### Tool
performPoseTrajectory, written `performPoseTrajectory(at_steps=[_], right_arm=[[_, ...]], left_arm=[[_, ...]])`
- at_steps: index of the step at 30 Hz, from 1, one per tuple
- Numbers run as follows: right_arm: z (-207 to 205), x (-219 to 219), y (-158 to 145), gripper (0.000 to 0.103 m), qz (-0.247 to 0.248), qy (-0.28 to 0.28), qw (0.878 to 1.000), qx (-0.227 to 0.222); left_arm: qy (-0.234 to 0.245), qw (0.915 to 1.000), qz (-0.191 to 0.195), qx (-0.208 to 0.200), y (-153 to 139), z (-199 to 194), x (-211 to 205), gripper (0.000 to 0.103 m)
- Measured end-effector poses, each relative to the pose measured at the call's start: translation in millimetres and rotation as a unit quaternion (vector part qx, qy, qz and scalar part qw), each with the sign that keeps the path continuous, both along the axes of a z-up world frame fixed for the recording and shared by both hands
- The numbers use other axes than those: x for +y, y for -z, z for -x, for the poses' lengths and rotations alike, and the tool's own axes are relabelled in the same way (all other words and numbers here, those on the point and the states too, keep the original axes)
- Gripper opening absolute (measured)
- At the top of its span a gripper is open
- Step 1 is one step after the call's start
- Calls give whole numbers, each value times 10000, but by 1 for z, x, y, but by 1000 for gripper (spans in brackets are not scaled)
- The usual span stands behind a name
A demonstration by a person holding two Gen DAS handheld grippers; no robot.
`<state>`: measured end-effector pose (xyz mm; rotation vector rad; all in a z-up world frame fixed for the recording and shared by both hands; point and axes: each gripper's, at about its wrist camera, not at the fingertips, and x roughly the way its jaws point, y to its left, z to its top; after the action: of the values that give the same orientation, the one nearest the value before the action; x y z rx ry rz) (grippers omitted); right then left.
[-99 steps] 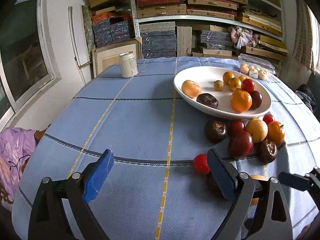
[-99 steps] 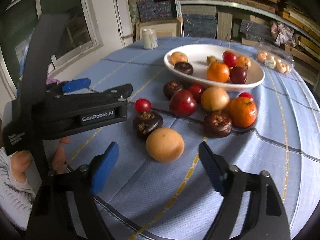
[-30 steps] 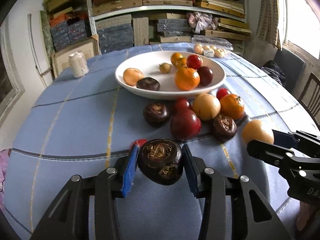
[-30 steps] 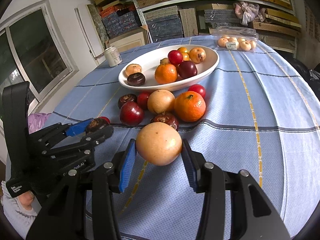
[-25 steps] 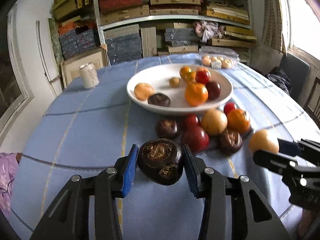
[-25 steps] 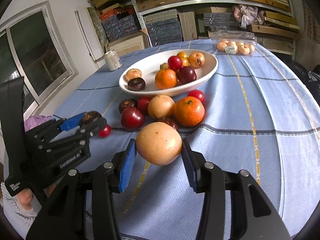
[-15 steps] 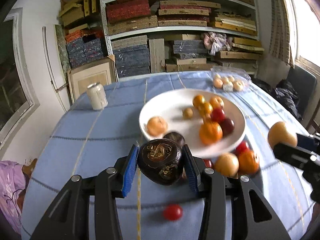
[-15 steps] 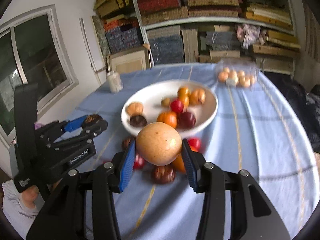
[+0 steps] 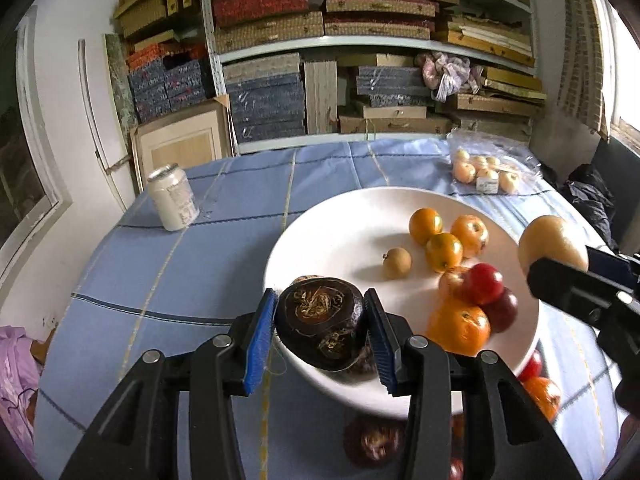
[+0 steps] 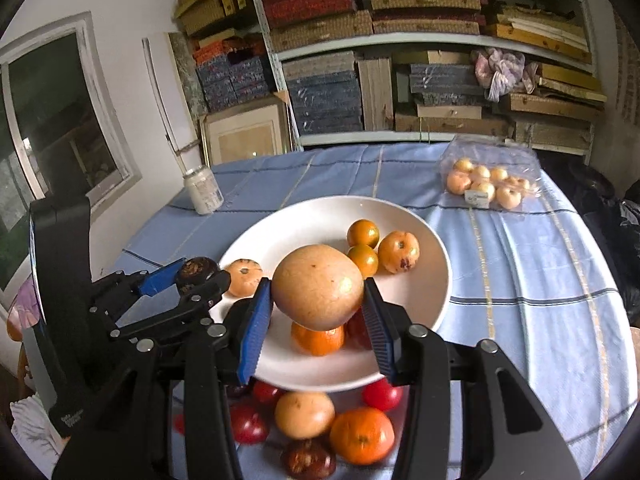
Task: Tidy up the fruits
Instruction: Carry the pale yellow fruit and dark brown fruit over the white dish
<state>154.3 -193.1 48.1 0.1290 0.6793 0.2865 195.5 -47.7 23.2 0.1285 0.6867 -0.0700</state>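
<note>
My left gripper (image 9: 320, 332) is shut on a dark brown mangosteen (image 9: 320, 330), held over the near left rim of the white oval plate (image 9: 344, 224). My right gripper (image 10: 318, 328) is shut on a tan round pear (image 10: 318, 286), held above the plate (image 10: 436, 280) near its front. The plate holds oranges (image 9: 460, 326), red apples (image 9: 486, 284) and small yellow fruits (image 9: 426, 226). In the left wrist view the right gripper and its pear (image 9: 554, 246) show at the right edge. In the right wrist view the left gripper's mangosteen (image 10: 196, 272) shows at the left.
Loose fruits lie on the blue cloth in front of the plate: an orange (image 10: 362, 434), a tan fruit (image 10: 304, 414), red ones (image 10: 248, 424) and a dark mangosteen (image 10: 308, 460). A white can (image 9: 173, 197) stands back left, a clear bag of small fruits (image 9: 486, 170) back right. Shelves behind.
Both grippers have carried their fruits up and forward from the loose pile on the cloth to above the plate. Their grips have not changed.
</note>
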Motion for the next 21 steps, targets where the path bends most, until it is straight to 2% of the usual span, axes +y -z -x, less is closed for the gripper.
performPoseTrajectory(at_steps=[8,21], right_arm=[[-29,-4,26,45,124,90,9997,198],[-31,8,27,45,394,0,9992,-87]], left_arm=[[-26,9998,-42,196,22,-27,-4,44],[82,9998,-63,197,24,-41,-9,45]])
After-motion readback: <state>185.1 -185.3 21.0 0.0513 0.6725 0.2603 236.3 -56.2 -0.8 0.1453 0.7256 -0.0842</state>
